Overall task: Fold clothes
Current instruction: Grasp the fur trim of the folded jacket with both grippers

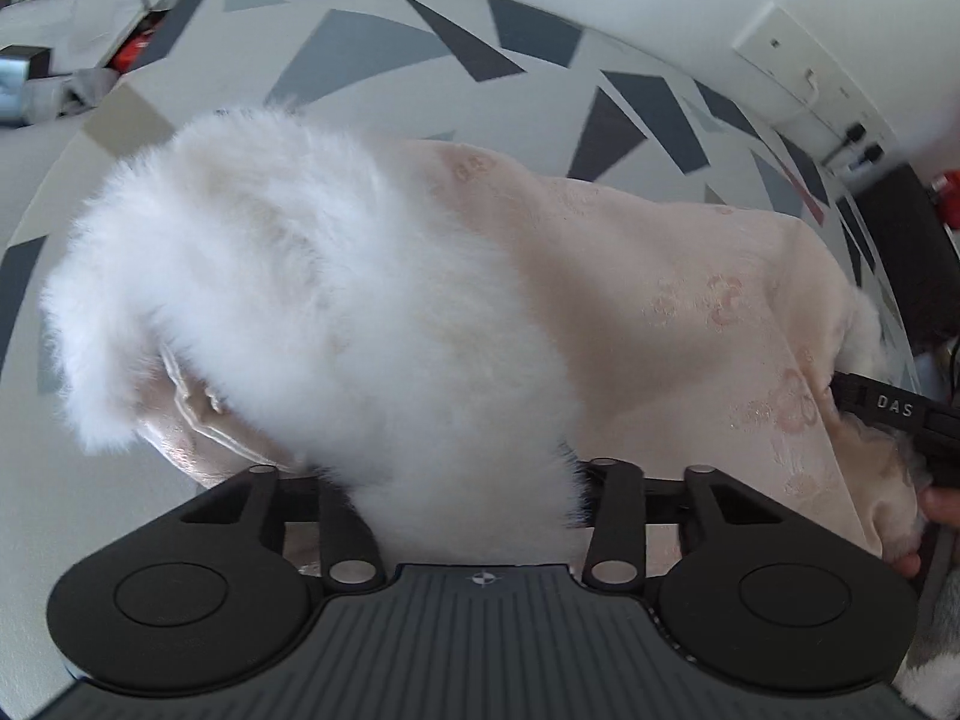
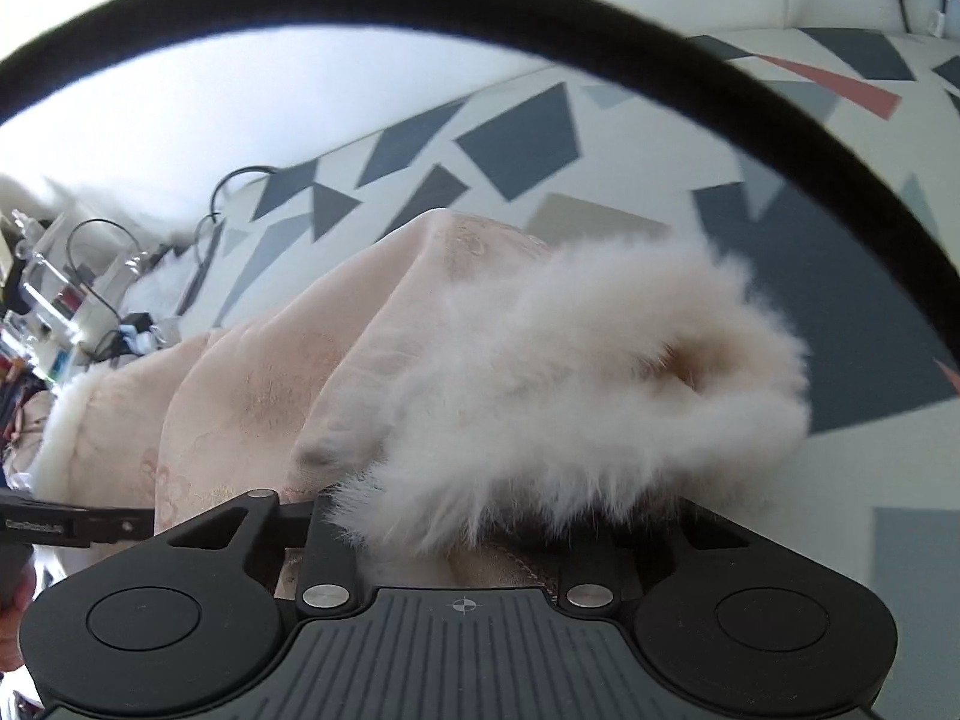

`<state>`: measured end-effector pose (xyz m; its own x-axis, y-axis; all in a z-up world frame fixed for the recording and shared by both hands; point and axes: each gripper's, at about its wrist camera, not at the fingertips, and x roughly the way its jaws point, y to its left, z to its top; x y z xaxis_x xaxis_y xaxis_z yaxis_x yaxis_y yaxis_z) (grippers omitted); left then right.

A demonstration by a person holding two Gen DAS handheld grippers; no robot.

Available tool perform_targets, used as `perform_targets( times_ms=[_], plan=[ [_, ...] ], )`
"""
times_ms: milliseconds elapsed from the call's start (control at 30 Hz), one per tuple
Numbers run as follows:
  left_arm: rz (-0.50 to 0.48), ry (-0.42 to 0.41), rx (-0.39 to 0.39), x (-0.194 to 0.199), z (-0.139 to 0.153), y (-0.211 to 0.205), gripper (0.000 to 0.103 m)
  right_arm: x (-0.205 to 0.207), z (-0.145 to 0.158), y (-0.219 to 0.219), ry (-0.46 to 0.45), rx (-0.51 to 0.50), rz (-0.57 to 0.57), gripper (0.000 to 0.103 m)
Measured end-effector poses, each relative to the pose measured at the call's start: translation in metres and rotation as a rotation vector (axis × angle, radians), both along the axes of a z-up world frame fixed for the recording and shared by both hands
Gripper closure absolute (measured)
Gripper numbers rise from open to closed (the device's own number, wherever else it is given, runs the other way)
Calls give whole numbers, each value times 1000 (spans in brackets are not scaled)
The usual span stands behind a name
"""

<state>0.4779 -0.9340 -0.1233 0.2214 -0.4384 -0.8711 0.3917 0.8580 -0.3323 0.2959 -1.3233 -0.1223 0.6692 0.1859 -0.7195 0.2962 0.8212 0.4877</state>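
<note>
Patterned bed sheet [image 1: 384, 42], white with grey and dark shards, under everything; clutter and cables at far left edge. Pale pink garment [image 1: 648, 276] with white fur trim [image 1: 288, 276], bunched and raised off sheet, draped over both tongs. Left tongs [image 1: 474, 480]: fingers buried in fur, apparently closed on trim at hem; pads not visible. Right tongs [image 2: 474, 516]: likewise hidden under fur [image 2: 576, 372] and pink fabric [image 2: 258, 396], apparently gripping garment edge. Black cable [image 2: 600, 42] arcing across right view. No fold visible yet: garment crumpled, not flat. Judged early stage; spreading, folding, smoothing all remaining.
</note>
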Motion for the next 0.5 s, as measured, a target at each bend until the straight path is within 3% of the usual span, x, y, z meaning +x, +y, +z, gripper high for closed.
perform_targets(
  times_ms=[33, 67, 300, 500],
  plan=[
    [25, -10, 3, -4, 3, 5, 79, 0, 2, 1, -18, 17, -2, 78],
    [45, -21, 0, -6, 7, 10, 80, 0, 4, 1, -38, 34, -4, 79],
    [216, -158, -30, -28, 51, 47, 81, 7, 33, 0, -234, 141, 36, 82],
    [421, -251, -28, -55, 95, 88, 81, 49, 67, 16, -341, 221, 180, 82]
  ],
)
